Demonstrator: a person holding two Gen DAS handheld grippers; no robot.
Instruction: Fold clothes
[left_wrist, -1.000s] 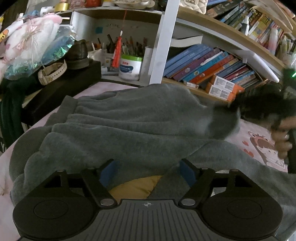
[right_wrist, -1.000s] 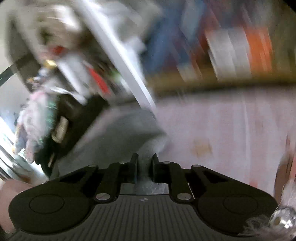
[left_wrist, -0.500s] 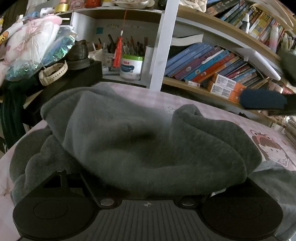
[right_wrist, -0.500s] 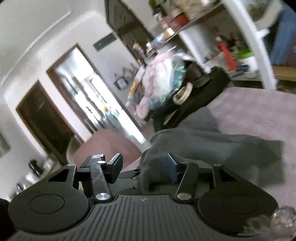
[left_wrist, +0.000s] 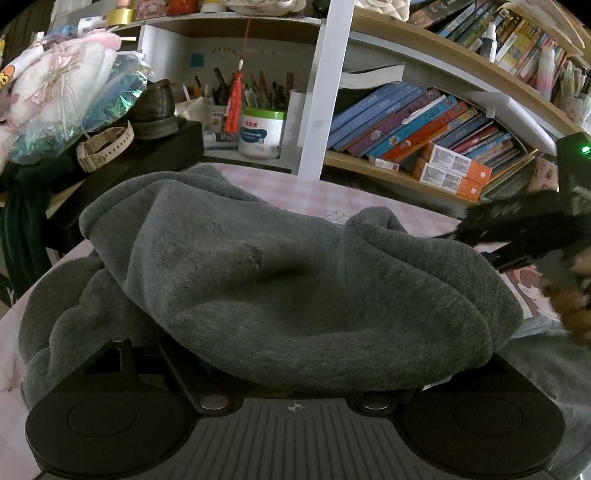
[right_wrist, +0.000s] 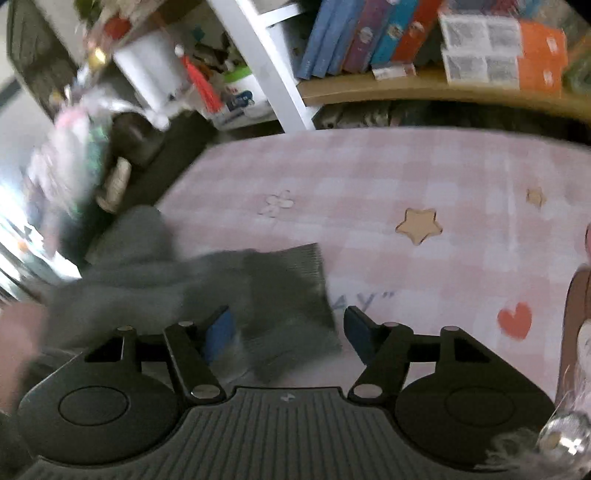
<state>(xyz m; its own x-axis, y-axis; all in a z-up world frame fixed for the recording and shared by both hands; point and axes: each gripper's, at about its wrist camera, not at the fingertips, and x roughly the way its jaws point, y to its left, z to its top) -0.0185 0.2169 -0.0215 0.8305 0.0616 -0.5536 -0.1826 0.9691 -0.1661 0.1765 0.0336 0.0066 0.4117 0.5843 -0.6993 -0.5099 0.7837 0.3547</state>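
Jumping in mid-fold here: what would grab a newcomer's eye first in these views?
The grey sweater, heaped across the pink checked tablecloth and draped over the left gripper, hiding its fingers. The right gripper is open over the sweater's ribbed cuff. Behind runs a shelf of colourful books.

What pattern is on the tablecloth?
Pink-and-white check tablecloth with stars, flowers and hearts; clearest in the right wrist view.
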